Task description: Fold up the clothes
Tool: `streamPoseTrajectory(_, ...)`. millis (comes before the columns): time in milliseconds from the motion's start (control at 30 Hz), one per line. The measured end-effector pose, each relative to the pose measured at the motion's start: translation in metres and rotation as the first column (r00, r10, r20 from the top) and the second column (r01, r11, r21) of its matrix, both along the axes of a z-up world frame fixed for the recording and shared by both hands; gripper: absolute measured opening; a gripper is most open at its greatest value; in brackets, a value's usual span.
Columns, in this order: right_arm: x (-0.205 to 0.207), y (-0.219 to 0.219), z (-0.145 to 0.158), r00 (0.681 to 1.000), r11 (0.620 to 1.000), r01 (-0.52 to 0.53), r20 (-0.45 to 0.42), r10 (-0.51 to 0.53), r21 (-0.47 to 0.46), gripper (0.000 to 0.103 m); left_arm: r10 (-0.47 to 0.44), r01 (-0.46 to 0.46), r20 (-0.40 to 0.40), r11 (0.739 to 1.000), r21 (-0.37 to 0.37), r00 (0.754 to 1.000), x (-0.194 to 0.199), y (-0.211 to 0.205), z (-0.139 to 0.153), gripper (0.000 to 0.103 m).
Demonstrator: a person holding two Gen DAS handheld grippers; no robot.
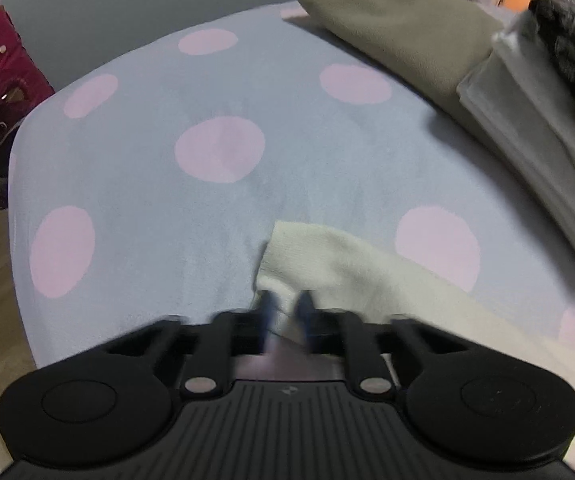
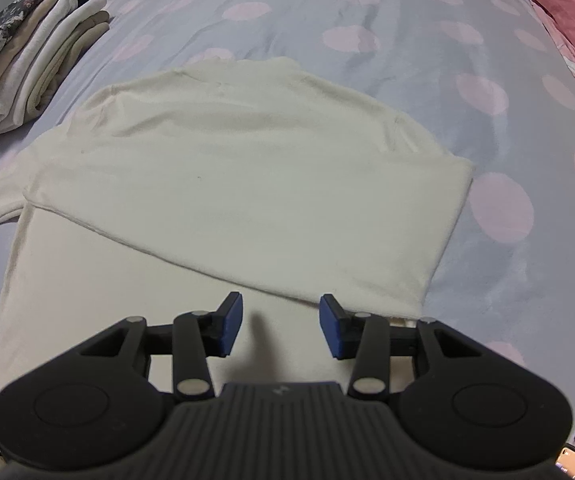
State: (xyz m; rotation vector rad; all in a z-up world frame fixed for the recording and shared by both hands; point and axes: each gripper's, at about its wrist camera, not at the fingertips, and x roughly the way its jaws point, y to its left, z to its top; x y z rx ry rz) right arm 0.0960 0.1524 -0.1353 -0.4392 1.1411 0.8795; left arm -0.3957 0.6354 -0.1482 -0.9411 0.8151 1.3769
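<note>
Pinching the sleeve (image 1: 307,256) in my left gripper (image 1: 285,312), right gripper (image 2: 281,326) spread wide over the shirt (image 2: 227,184): one side folded in, stack (image 2: 27,60) beside, more folds left.

Left gripper (image 1: 286,312) blurred, perhaps pinching sleeve (image 1: 327,260).
</note>
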Motion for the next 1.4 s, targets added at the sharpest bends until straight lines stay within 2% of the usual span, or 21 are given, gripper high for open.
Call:
streamPoseTrajectory(100, 0.0, 0.002, -0.001, 1.0, 1.0, 0.001, 0.002, -0.001, -0.003, 0.046, 0.026, -0.028, 0.042, 0.998, 0.052, 0.999, -0.004, -0.006, 0.016, 0.003)
streamPoseTrajectory(233, 0.0, 0.0, 0.002, 1.0, 1.0, 0.003, 0.006, -0.003, 0.002, 0.046, 0.038, -0.071, 0.196, 0.985, 0.16, 0.98, -0.012, -0.022, 0.06, 0.002)
streamPoseTrajectory(400, -0.002, -0.002, 0.006, 1.0, 1.0, 0.001, 0.017, -0.002, 0.014, 0.046, -0.116, -0.013, 0.341, 0.935, 0.353, 0.933, -0.006, -0.05, 0.131, 0.002)
streamPoseTrajectory(533, -0.002, -0.005, 0.009, 1.0, 1.0, 0.009, 0.024, -0.009, 0.02, 0.046, -0.262, 0.066, 0.394, 0.893, 0.445, 0.881, 0.022, -0.065, 0.166, 0.002)
streamPoseTrajectory(600, -0.002, -0.007, 0.012, 1.0, 0.999, 0.016, 0.022, -0.016, 0.028, 0.046, -0.323, 0.11, 0.407, 0.878, 0.466, 0.854, 0.042, -0.076, 0.182, 0.002)
streamPoseTrajectory(700, -0.002, -0.011, 0.016, 1.0, 0.999, 0.022, 0.021, -0.023, 0.043, 0.046, -0.42, 0.179, 0.423, 0.847, 0.5, 0.803, 0.076, -0.094, 0.205, 0.002)
streamPoseTrajectory(800, -0.001, -0.014, 0.02, 0.999, 0.998, 0.028, 0.02, -0.029, 0.055, 0.046, -0.527, 0.262, 0.432, 0.803, 0.535, 0.732, 0.121, -0.117, 0.228, 0.002)
streamPoseTrajectory(867, 0.001, -0.015, 0.023, 0.999, 0.997, 0.033, 0.015, -0.034, 0.065, 0.046, -0.595, 0.326, 0.424, 0.767, 0.552, 0.683, 0.156, -0.133, 0.243, 0.002)
streamPoseTrajectory(1000, 0.006, -0.019, 0.033, 0.999, 0.994, 0.042, 0.011, -0.043, 0.099, 0.046, -0.716, 0.457, 0.374, 0.677, 0.577, 0.589, 0.231, -0.176, 0.255, 0.002)
streamPoseTrajectory(1100, 0.014, -0.026, 0.041, 0.998, 0.99, 0.059, 0.011, -0.061, 0.128, 0.052, -0.773, 0.54, 0.345, 0.624, 0.565, 0.532, 0.278, -0.208, 0.247, 0.002)
streamPoseTrajectory(1233, 0.027, -0.04, 0.046, 0.995, 0.985, 0.095, 0.009, -0.098, 0.141, 0.052, -0.822, 0.64, 0.329, 0.569, 0.517, 0.465, 0.331, -0.251, 0.219, 0.002)
streamPoseTrajectory(1400, 0.051, -0.058, 0.044, 0.987, 0.977, 0.158, -0.015, -0.158, 0.144, 0.052, -0.872, 0.751, 0.307, 0.486, 0.447, 0.381, 0.397, -0.308, 0.178, 0.002)
